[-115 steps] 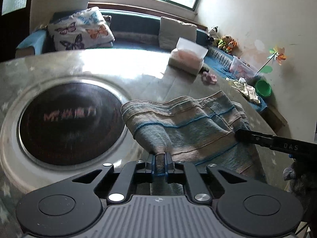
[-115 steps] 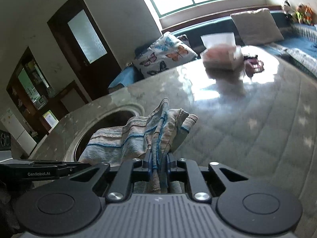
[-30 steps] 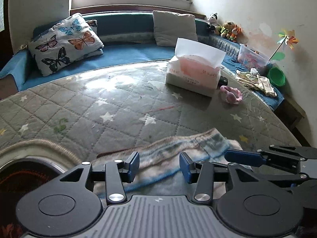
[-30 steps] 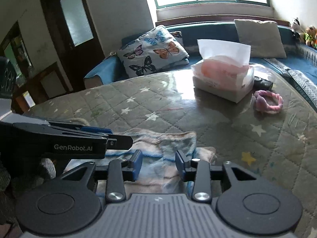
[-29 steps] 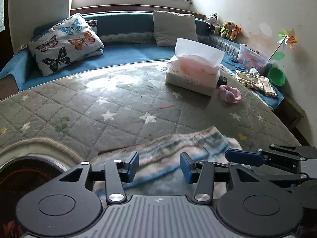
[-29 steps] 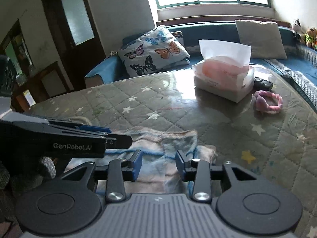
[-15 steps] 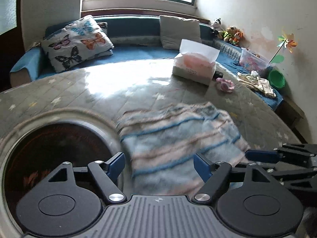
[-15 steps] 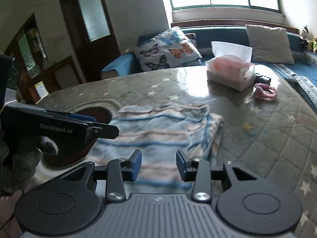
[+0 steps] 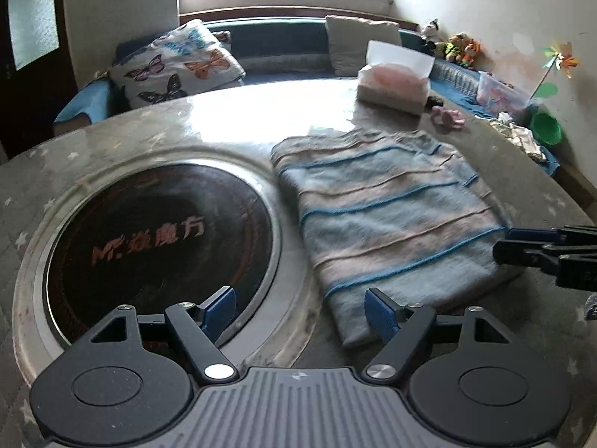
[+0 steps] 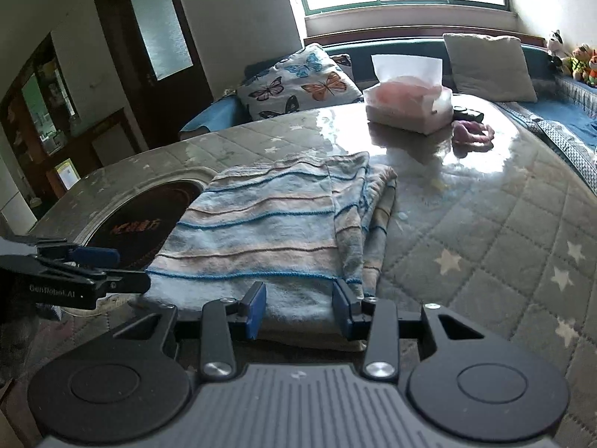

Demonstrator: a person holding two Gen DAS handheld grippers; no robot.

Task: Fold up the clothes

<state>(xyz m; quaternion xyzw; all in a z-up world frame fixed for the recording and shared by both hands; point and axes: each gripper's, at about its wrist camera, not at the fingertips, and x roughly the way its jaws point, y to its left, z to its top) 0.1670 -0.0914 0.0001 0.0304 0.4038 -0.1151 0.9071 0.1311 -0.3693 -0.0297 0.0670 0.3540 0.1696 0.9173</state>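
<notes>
The folded striped cloth (image 9: 391, 216) lay flat on the desk (image 10: 485, 224), just ahead of both grippers. The left gripper (image 9: 300, 311) and right gripper (image 10: 298, 308) had fingers spread wide, holding nothing. Its left edge lay beside the round inset (image 9: 156, 239).

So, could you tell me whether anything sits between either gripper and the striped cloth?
Nothing visible does. The striped cloth lies flat on the table, directly ahead of the open right gripper. The open left gripper faces its near corner. The tissue box sits well beyond it.

left tool (image 9: 300, 310) spread wide, right tool (image 10: 298, 308) parted, both empty
</notes>
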